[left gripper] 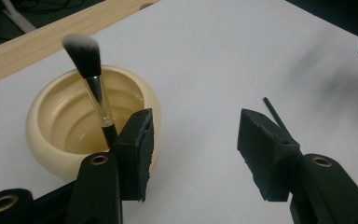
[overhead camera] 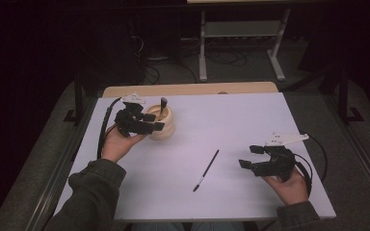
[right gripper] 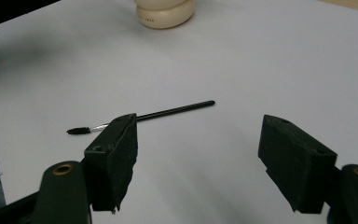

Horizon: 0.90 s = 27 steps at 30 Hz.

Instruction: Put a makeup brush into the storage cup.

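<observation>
A cream ribbed cup stands at the far left of the white table top, with a fluffy-tipped makeup brush leaning upright inside it. My left gripper is open right beside the cup, nothing between its jaws. In the left gripper view the cup and brush sit just behind the left jaw of that gripper. A thin black brush lies flat mid-table. My right gripper is open to the right of it, pointing at the thin brush, apart from it.
A strip of bare wooden table runs along the far edge of the white top. Beyond it on the dark floor stand a grey metal frame and loose cables. The cup's base shows far off in the right gripper view.
</observation>
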Motion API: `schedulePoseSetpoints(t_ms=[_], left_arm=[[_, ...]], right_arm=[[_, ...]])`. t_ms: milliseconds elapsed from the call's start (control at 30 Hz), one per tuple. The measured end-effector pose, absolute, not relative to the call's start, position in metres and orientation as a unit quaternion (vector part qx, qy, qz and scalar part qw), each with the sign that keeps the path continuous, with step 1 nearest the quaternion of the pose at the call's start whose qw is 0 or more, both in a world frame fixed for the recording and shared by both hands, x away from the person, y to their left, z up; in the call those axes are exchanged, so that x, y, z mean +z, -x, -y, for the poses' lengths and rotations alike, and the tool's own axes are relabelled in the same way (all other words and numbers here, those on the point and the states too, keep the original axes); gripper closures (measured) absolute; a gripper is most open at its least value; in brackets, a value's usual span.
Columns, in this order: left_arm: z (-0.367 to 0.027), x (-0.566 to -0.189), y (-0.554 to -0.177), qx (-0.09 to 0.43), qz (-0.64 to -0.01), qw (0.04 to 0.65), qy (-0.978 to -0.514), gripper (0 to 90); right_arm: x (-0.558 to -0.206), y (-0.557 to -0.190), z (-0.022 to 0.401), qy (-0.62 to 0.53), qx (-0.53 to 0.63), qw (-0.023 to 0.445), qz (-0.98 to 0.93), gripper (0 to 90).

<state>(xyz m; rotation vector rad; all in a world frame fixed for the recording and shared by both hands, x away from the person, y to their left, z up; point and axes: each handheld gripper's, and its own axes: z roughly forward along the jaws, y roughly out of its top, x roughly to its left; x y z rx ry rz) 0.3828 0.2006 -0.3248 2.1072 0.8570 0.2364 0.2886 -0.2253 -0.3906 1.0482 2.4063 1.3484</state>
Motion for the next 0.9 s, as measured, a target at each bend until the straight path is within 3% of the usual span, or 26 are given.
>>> schedulePoseSetpoints(t_ms=[900], left_arm=[[-0.170,-0.334,-0.347,0.089,-0.325,0.408,-0.848,43.4]], right_arm=[[-0.388,-0.284,0.224,-0.352,0.454,0.102,-0.813,27.3]])
